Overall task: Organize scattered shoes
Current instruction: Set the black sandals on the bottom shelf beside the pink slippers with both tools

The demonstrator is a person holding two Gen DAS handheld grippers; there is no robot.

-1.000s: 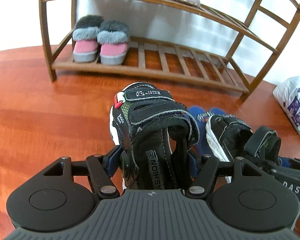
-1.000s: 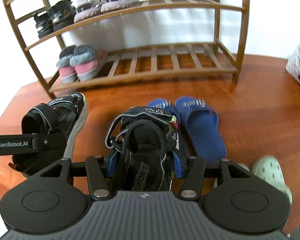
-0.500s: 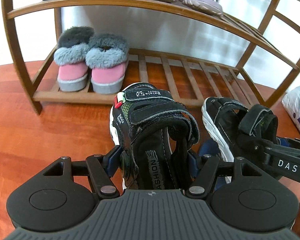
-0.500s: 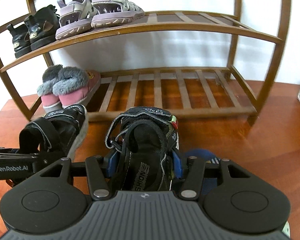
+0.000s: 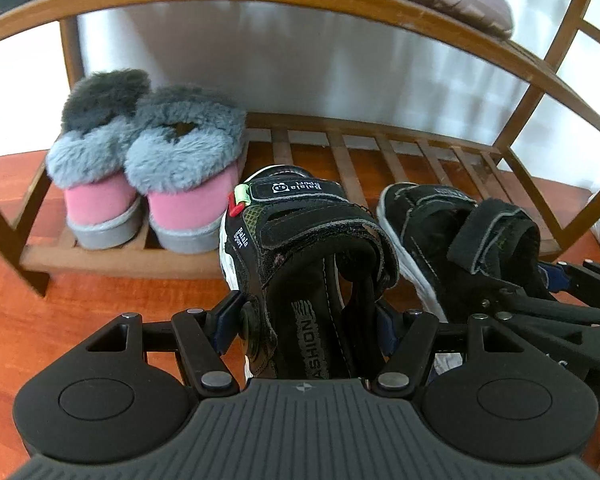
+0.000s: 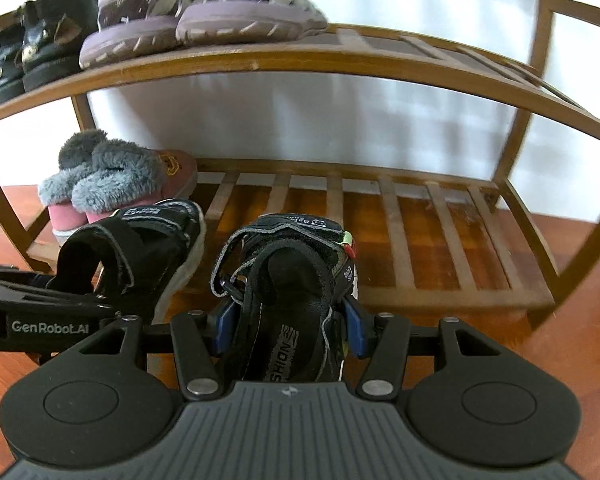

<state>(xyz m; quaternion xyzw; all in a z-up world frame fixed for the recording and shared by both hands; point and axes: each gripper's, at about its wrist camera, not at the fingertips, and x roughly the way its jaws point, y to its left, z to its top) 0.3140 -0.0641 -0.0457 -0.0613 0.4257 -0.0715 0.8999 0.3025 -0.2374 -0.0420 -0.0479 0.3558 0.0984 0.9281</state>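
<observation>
Black sandals, one in each gripper, both about to go on the bottom shelf; the left gripper (image 5: 306, 320) is clamped on the heel of the left sandal (image 5: 300, 240), blue pads squeezing its sides, and the right gripper (image 6: 286, 330) has the right sandal (image 6: 288, 276) the same way, jaws roughly half spread around the shoe. Each sandal's long axis runs straight out from its gripper, toe pointing at the far wall, heel near; so the toes lead in. The bottom shelf (image 6: 420, 240) sits dead ahead and a bit lower, slats bare from the middle to the right; the fuzzy slippers (image 5: 148, 168) take the far-left end. The left sandal is just right of the slippers, toe about at the shelf's near rail, so I'd guess that hand is the tighter fit. Looks-wise: kids' sport sandals, velcro straps, white soles, "Balala Sport" on the strap, a red and green tab at the side.
</observation>
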